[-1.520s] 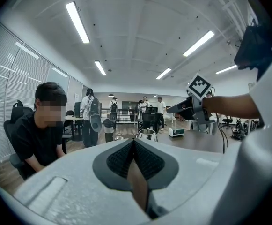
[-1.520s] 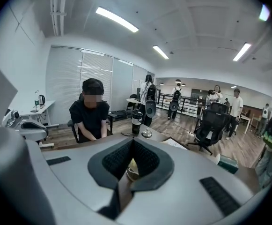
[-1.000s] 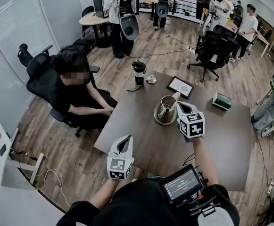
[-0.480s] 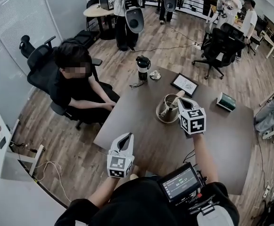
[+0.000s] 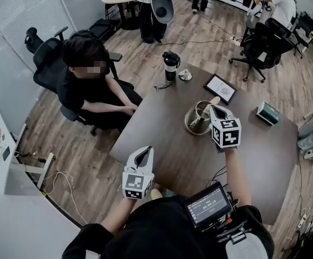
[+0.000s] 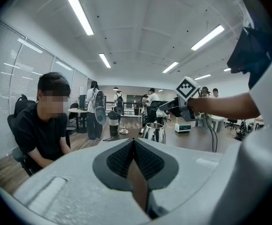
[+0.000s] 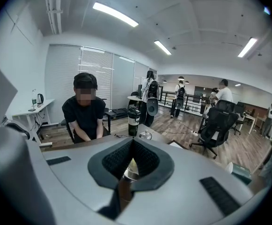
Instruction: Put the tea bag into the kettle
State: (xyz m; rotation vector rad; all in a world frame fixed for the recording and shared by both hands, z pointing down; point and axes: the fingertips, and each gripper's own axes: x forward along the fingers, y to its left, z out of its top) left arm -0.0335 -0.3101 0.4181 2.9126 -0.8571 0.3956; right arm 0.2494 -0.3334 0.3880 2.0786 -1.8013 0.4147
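Tea bag (image 7: pixel 131 166) over kettle (image 5: pixel 196 124)
We are pinching it in the right gripper (image 5: pixel 212 109) for dropping; left gripper (image 5: pixel 141 156) closed, empty.

An office, with swivel chairs (image 5: pixel 266 39) and window blinds (image 7: pixel 98 69)

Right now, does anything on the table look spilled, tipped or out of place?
Nothing stands out: the kettle stands upright on the table, the black tumbler too, and no spill shows.
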